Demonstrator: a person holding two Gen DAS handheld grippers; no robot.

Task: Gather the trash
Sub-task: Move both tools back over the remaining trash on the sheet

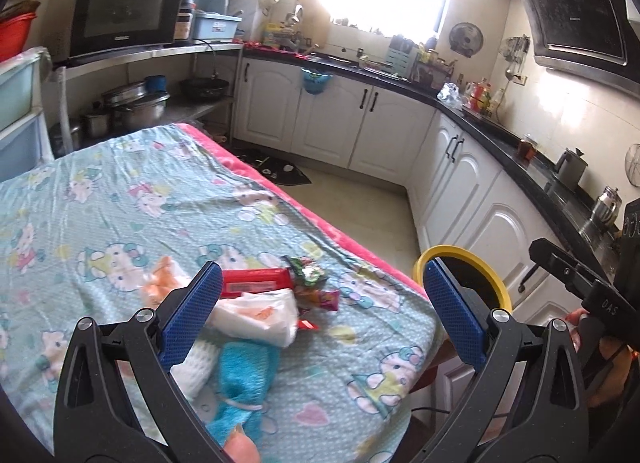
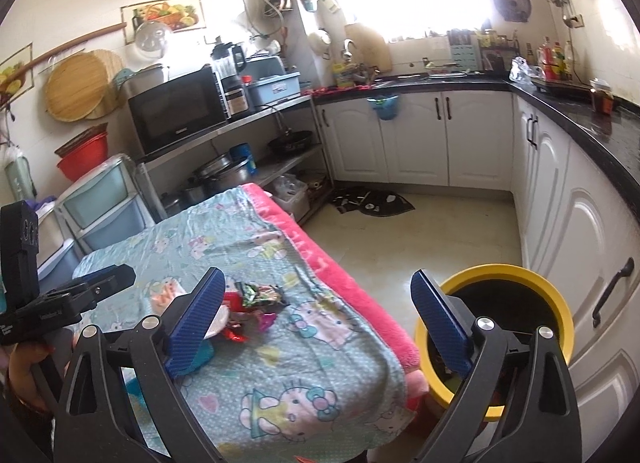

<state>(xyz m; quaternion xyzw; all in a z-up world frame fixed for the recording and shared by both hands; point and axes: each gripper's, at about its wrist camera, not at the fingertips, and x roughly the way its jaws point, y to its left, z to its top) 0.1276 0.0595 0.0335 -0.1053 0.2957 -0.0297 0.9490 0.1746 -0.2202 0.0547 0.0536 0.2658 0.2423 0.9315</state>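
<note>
A pile of trash lies on the table's cartoon-print cover [image 1: 120,203]: a red packet [image 1: 256,281], a green foil wrapper [image 1: 308,271], a white plastic bag [image 1: 260,315] and small red and pink wrappers. My left gripper [image 1: 326,305] is open above the pile, its left pad beside the white bag and nothing gripped. The same wrappers [image 2: 256,295] show in the right wrist view. My right gripper [image 2: 320,317] is open and empty, spanning the table's corner and a yellow-rimmed bin [image 2: 500,267] on the floor.
A blue cloth [image 1: 244,375] lies near the pile, under the left gripper. The bin [image 1: 452,249] stands just off the table's pink edge, close to the white cabinets [image 1: 480,199]. A dark mat [image 2: 372,203] lies on the floor. Pots fill the shelf behind the table.
</note>
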